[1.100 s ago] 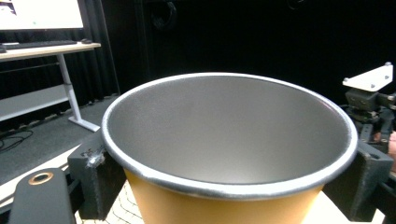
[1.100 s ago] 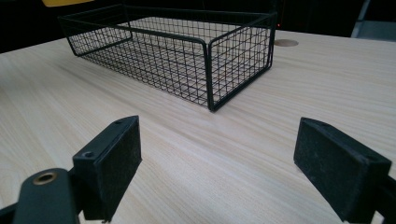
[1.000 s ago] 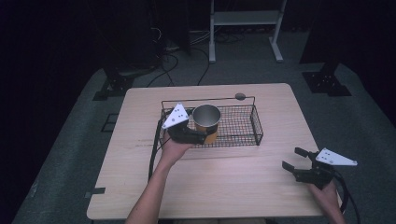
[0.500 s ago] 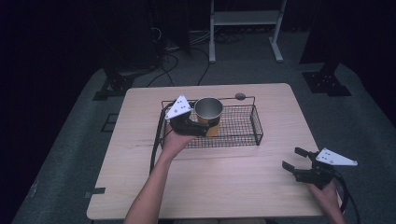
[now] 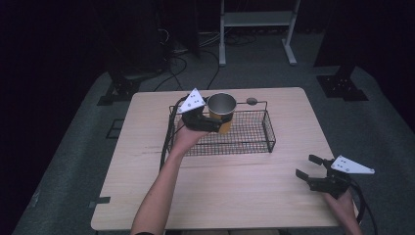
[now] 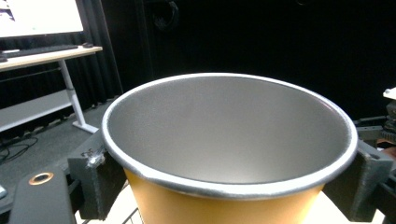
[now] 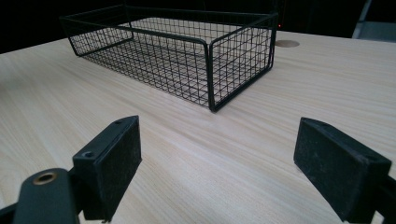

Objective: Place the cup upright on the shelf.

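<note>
Left tool [image 5: 211, 121] clamped on orange cup [image 5: 222, 110] above wire basket [image 5: 254, 139]; right tool [image 5: 309, 170] wide open, empty.

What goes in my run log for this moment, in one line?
left gripper: shut on cup, above basket | right gripper: open, empty

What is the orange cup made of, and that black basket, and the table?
The cup looks like paper or card: matte orange outside, dull silvery lining, rolled rim; it could be plastic. The left gripper clamps it. The basket looks like metal wire coated black, a thin grid with thicker rods. The table shows pale wood grain, possibly laminate.
</note>
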A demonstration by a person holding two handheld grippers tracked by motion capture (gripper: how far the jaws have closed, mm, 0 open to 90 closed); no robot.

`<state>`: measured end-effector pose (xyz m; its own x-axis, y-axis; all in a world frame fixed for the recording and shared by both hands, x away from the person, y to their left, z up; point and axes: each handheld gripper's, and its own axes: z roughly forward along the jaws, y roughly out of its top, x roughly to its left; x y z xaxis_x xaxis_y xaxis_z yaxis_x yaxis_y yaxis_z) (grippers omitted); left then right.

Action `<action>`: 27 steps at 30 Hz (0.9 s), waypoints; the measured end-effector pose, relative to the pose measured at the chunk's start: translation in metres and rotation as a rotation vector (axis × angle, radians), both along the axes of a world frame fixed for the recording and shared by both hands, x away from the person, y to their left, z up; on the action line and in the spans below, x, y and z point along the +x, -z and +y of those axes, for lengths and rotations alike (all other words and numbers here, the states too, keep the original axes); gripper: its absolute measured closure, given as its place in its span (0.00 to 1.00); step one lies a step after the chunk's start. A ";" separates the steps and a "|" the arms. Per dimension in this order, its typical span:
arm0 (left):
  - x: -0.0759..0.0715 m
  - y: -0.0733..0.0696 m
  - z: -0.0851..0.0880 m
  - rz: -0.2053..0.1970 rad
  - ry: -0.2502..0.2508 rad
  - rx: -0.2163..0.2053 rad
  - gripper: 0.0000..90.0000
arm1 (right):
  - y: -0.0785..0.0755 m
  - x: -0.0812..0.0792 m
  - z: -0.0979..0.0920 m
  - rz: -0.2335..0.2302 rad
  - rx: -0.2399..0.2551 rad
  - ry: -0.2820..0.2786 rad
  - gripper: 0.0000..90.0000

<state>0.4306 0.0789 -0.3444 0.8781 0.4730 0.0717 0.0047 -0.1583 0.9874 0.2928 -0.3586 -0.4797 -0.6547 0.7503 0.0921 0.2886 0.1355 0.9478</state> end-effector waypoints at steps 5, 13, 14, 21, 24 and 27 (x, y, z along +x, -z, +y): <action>0.013 0.002 -0.004 -0.003 0.013 0.026 0.14 | 0.000 0.000 0.000 0.003 0.004 0.000 0.16; 0.034 0.012 -0.006 0.033 0.021 0.052 0.14 | 0.000 0.000 -0.001 0.001 0.006 -0.003 0.16; 0.035 0.014 -0.006 0.039 0.021 0.054 0.14 | 0.000 0.000 0.000 0.001 0.003 -0.004 0.16; 0.047 0.028 -0.008 0.071 0.035 0.074 0.14 | 0.000 0.000 -0.001 0.001 0.005 -0.005 0.15; 0.051 0.035 -0.010 0.084 0.040 0.089 0.14 | 0.000 0.000 0.000 0.002 0.004 -0.005 0.16; 0.053 0.039 -0.011 0.088 0.043 0.106 0.14 | 0.000 0.000 -0.001 0.001 0.006 -0.006 0.16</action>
